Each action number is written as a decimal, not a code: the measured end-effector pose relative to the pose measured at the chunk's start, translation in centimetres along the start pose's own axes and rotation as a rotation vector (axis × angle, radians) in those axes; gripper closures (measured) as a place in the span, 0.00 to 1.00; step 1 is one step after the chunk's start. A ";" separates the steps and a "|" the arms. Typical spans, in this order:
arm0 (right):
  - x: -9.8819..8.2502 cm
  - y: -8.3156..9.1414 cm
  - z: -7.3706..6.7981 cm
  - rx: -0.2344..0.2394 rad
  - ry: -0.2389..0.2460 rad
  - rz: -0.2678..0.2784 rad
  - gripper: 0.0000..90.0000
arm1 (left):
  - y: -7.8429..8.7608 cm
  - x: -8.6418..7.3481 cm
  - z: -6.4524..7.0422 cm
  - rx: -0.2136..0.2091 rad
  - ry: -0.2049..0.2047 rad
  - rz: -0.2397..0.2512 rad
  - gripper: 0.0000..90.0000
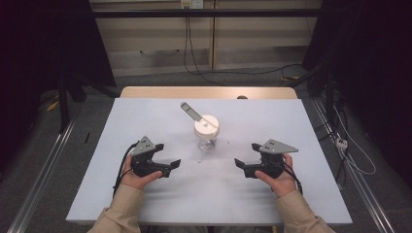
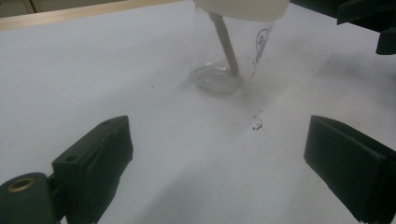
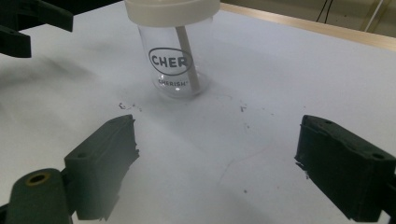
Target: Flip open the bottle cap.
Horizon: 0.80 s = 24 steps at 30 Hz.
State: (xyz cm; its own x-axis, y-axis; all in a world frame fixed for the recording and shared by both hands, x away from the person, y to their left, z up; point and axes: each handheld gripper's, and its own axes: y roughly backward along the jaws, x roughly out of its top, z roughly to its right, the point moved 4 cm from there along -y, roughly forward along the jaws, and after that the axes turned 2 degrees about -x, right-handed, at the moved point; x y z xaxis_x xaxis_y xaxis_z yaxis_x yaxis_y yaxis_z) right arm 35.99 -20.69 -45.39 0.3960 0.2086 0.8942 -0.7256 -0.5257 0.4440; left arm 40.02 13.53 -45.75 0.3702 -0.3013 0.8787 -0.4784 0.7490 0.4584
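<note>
Hands hold both tools low over the white table [image 1: 145,204]. The left gripper [image 1: 171,165] and the right gripper [image 1: 239,164] stand wide open, nothing between their pads, tips turned inward toward each other. Beyond and between them stands a clear jar [image 1: 206,138] (white lid on top), upright, apart from both, with a stick [image 1: 192,112] slanting out.
</note>
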 end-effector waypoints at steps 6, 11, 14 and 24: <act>-0.8 1.0 0.6 -0.026 -0.008 0.008 0.13 | 1.2 -0.7 -0.5 0.018 0.003 -0.004 0.09; -1.3 1.8 1.0 -0.035 -0.006 0.009 0.13 | 1.9 -1.2 -0.9 0.026 0.011 -0.015 0.09; -1.6 2.3 1.2 -0.043 -0.012 0.013 0.13 | 2.4 -1.5 -1.1 0.032 0.010 -0.015 0.09; -2.7 3.8 1.6 -0.052 -0.021 0.008 0.13 | 3.6 -2.6 -1.9 0.061 0.017 -0.030 0.09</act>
State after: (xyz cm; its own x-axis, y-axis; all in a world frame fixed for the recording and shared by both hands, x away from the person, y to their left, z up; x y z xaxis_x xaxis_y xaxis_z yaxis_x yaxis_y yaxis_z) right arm 33.08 -24.56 -46.16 0.4015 0.1872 0.8965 -0.7565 -0.4839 0.4398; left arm 38.85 18.19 -46.64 0.3982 -0.3129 0.8623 -0.5141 0.7024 0.4923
